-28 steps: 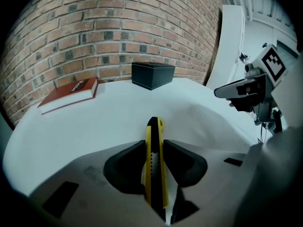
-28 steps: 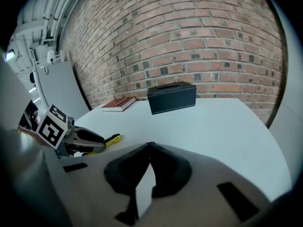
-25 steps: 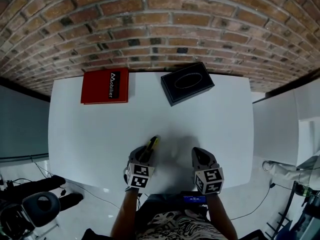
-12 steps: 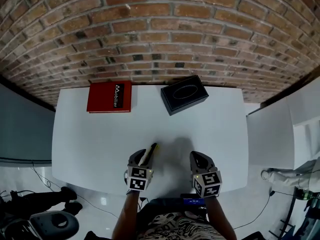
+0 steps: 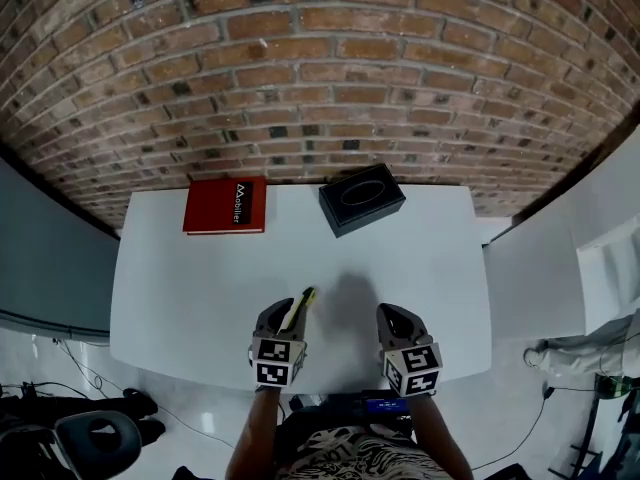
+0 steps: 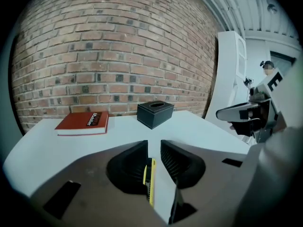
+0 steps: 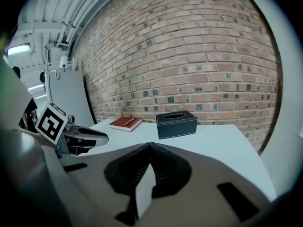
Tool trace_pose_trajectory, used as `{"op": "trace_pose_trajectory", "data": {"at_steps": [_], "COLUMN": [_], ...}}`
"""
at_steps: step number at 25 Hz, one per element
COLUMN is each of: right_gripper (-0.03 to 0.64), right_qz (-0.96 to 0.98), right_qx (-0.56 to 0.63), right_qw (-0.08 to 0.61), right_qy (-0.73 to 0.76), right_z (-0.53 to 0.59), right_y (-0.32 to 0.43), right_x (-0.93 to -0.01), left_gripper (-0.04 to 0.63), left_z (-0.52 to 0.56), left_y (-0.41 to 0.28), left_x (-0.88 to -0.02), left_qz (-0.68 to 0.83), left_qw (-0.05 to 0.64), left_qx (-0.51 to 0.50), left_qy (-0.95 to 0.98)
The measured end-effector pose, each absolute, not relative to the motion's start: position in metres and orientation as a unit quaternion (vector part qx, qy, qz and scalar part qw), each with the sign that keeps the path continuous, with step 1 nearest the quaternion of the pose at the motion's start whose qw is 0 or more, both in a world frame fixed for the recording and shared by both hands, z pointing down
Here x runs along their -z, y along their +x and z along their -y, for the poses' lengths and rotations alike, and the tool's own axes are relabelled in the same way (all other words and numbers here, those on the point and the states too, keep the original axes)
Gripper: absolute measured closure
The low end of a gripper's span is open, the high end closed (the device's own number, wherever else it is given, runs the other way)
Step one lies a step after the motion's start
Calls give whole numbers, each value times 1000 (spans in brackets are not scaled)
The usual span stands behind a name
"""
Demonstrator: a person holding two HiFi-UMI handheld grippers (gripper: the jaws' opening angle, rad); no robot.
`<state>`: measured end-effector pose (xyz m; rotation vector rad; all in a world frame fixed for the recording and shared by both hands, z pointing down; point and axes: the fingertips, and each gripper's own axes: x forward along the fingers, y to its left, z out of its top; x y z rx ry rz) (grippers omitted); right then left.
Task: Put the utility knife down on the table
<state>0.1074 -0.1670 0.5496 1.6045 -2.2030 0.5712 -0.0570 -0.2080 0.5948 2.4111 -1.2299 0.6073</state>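
One knife (image 6: 150, 181) lies between left gripper's (image 6: 154, 144) just-narrowed jaws.

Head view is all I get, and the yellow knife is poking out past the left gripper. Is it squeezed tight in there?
Observer: No. The left gripper view shows the utility knife between the jaws of the left gripper, close by one jaw, with bare table showing between it and the other. The jaws have just been closing a little, but they don't clamp it.
Operator: Okay! Is the other gripper holding something?
Observer: No. In the right gripper view the jaws of the right gripper meet at the tips with nothing between them.
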Motion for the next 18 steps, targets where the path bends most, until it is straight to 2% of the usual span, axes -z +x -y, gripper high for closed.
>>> {"op": "trace_pose_trajectory", "data": {"at_steps": [4, 8, 18], "right_gripper": [617, 617, 617], "right_qz": [780, 785, 784], "right_qx": [-189, -165, -124], "right_qw": [165, 158, 139], "right_qy": [573, 576, 593], "right_z": [156, 145, 112], "right_y": [103, 98, 92], "right_x": [-534, -516, -485], "left_gripper": [543, 569, 577], "left_z": [200, 189, 169], "left_y": [-62, -66, -72], "left_x": [-570, -552, -506], "left_qz": [444, 446, 451], "left_qw": [172, 200, 181], "left_qx": [-194, -155, -103], "left_qy": [858, 858, 868]}}
